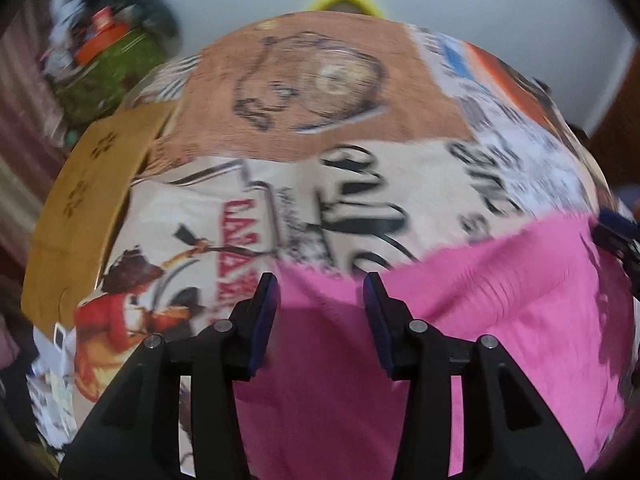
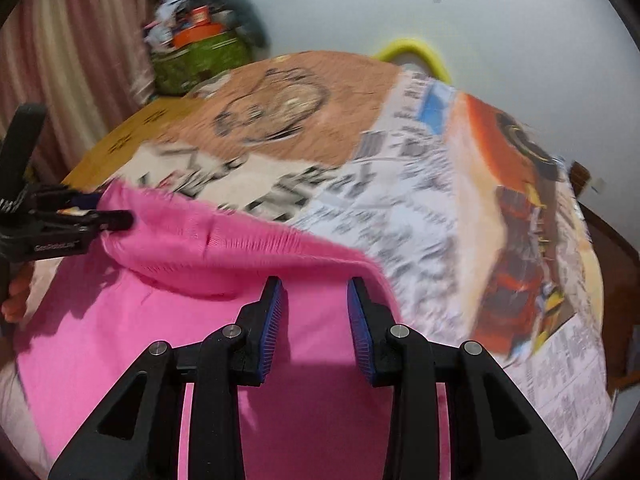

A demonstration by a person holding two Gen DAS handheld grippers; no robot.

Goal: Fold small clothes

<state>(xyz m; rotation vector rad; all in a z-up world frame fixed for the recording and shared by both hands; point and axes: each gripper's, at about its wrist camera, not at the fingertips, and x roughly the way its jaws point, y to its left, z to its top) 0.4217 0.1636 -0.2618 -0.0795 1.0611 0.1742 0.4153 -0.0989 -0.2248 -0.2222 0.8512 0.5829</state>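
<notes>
Left wrist view: left claw (image 1: 320, 292) pointed down over a pink garment (image 1: 500, 320), its jaws parted with a clear gap and nothing clamped between the blue pads (image 1: 269, 312); the pink cloth lies beneath them. The garment covers the near right part of the worktop (image 1: 96, 184), which is spread with printed newspaper sheets (image 1: 304, 112); bare tan surface shows at the left edge. Beyond the far left corner sits a green container (image 1: 108, 76) heaped with blurred items; a yellow curved object (image 1: 348, 0) rises behind the far edge. Right wrist view: right claw (image 2: 315, 296) over the same garment (image 2: 120, 320), jaws apart, unclenched, with a raised fold of its ribbed edge just ahead of the tips. At the left edge the left claw (image 2: 116, 212) meets the garment's far corner; whether it pinches the cloth there cannot be told.
</notes>
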